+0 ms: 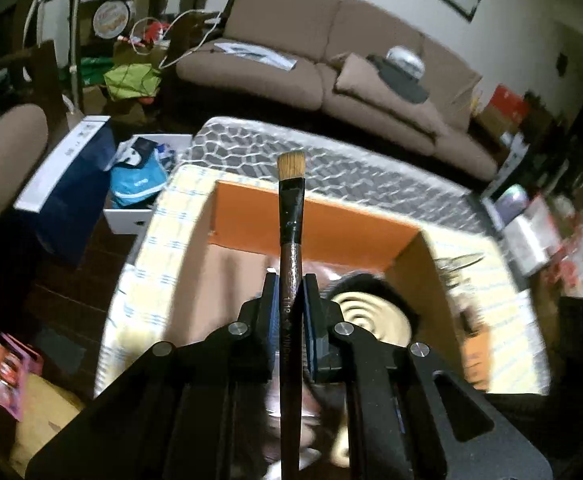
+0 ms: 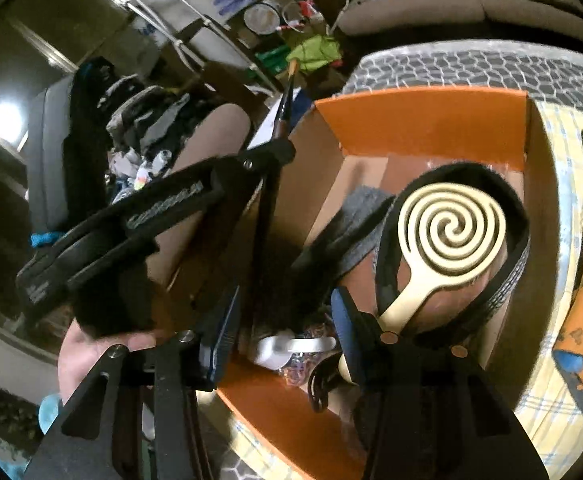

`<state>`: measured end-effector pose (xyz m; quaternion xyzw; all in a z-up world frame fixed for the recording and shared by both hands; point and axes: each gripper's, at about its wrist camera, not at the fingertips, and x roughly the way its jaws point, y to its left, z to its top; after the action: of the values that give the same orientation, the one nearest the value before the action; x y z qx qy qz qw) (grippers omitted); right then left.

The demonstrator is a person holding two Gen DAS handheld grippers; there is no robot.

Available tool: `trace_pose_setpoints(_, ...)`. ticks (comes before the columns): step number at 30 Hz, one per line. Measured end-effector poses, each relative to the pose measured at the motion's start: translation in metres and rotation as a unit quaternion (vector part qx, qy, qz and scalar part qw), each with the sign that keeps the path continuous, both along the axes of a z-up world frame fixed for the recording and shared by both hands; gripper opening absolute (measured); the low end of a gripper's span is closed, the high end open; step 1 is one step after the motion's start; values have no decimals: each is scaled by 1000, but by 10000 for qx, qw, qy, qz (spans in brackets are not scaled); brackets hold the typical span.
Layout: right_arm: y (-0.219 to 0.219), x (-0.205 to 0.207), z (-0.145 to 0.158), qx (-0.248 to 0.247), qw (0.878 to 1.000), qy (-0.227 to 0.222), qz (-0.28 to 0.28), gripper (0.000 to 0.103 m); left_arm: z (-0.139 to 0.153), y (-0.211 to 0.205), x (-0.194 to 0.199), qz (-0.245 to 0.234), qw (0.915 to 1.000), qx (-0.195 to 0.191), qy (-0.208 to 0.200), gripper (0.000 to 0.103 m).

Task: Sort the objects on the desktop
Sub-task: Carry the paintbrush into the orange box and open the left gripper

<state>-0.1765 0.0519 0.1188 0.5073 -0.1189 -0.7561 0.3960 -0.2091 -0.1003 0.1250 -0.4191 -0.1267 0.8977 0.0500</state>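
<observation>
Paintbrush (image 1: 290, 248) sits clenched in the left gripper (image 1: 290, 280) jaws, bristles pointing far, above the orange box (image 1: 315, 220) on the counter (image 1: 163, 240). Right gripper (image 2: 287, 320) jaws hang released over the box interior, near the spiral comb (image 2: 451, 232). Stowing step, I judge: next, lower the brush inside, then let go.

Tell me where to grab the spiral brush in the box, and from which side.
Grip the spiral brush by its narrow handle, coming from above on the near side. It lies flat in the orange box; the wide round head is a poor fit for the tongs.
</observation>
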Motion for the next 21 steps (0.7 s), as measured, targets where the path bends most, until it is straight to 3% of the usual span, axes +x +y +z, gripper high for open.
trace_pose_setpoints(4, 1, -2, -3, 166, 9998, 69, -88, 49, -19, 0, -18, -4, 9984, -452, -328, 10)
trace_pose_setpoints(8, 5, -11, -5, 166, 9997, 34, -199, 49, -35, -6, -24, 50, 9969, -530, -582, 10)
trace_pose_setpoints(13, -2, -14, -12, 271, 9994, -13, -230, 49, -45, 1, -25, -11, 9929, -896, -778, 11)
trace_pose_setpoints(18, -4, -10, -16, 453, 9987, 44, -231, 49, -46, 2, -25, 33, 9924, -936, -800, 11)
trace_pose_setpoints(21, -3, -11, -18, 513, 9983, 49, -260, 49, -46, -8, -28, 116, 9937, -725, -849, 16)
